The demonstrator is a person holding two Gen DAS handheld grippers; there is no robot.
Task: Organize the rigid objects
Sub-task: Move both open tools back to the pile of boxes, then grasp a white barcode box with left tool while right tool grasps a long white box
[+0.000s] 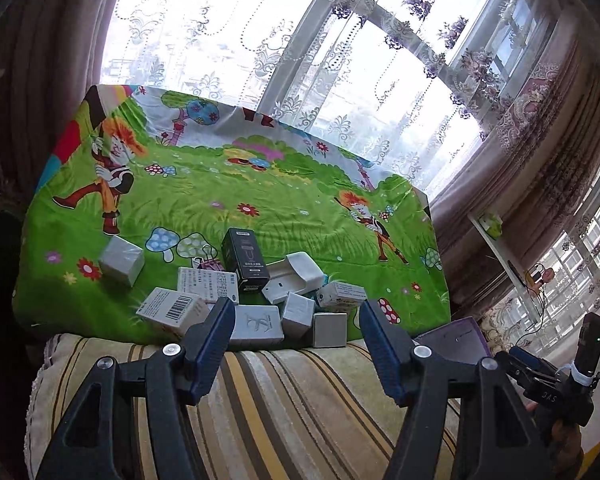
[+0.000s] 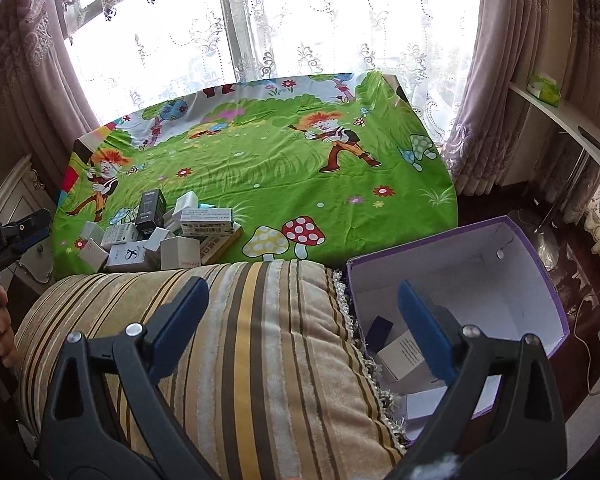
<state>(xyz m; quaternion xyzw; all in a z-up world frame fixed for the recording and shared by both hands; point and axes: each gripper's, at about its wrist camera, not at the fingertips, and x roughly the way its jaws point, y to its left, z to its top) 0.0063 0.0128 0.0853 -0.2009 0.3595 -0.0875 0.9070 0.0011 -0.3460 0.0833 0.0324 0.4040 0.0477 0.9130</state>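
Two grippers hang over a striped cushion (image 2: 236, 344), both with jaws standing well apart and nothing between the pads. Ahead of the left gripper (image 1: 296, 332), a heap of small cartons (image 1: 256, 292) sits on the near edge of a cartoon-printed tablecloth (image 1: 228, 184), just past the cushion's far edge. The closest pieces, a pale box with a cursive logo (image 1: 256, 322) and a small grey cube box (image 1: 330, 329), lie almost straight in line with that gap, slightly beyond the fingertips. A black upright carton (image 1: 245, 258) stands behind them, long axis vertical; a barcode box (image 1: 172, 310) lies flat to the left. The right gripper (image 2: 300, 312) hovers farther off, its right finger over an open purple-sided bin (image 2: 540, 264) that already holds a few boxes. I judge the left hand nearer the heap. The cartons look light, crisp-edged and rigid, mostly white or grey.
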